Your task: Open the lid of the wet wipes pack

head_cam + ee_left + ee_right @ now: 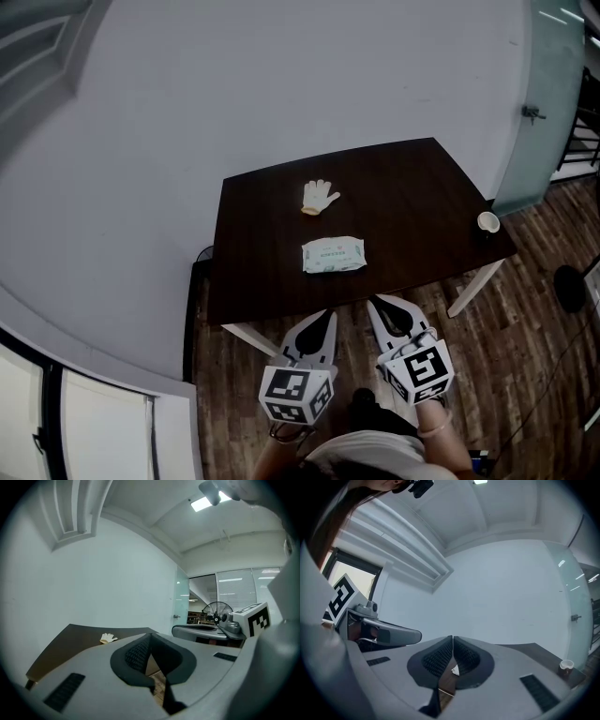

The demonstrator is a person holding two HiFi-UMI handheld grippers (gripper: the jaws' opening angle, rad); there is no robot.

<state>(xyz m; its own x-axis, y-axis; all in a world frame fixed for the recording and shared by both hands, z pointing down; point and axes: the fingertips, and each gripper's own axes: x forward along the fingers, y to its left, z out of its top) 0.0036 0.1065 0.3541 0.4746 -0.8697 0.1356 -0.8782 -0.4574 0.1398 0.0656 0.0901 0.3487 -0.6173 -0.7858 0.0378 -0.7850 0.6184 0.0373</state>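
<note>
A pale grey wall (281,84) fills most of the room behind, with dark wood floor (525,309) running below it. Against the wall stands a dark brown table (412,187), its near edge facing the person.

The person holds both grippers out side by side over the floor, pointing at the table. The tips of both reach about as far as that near edge and are not over the tabletop. The left gripper (328,314) has its two dark pads pressed together at the tip, with nothing caught between them. Its own view (150,637) shows only a sliver of floor through the gap further back. The right gripper (375,302) is closed the same way, pad against pad and empty (453,639).

The wet wipes pack (333,254) lies flat near the middle of the table, lid side up. It sits ahead of the closed fingers and clear of both, almost straight in front of the left gripper and a little to the left of where the right one points.

Beyond the pack, nearer the wall, lies a white glove (318,197), apart from it. A small white cup (487,223) stands at the table's right corner, well away from everything else.
</note>
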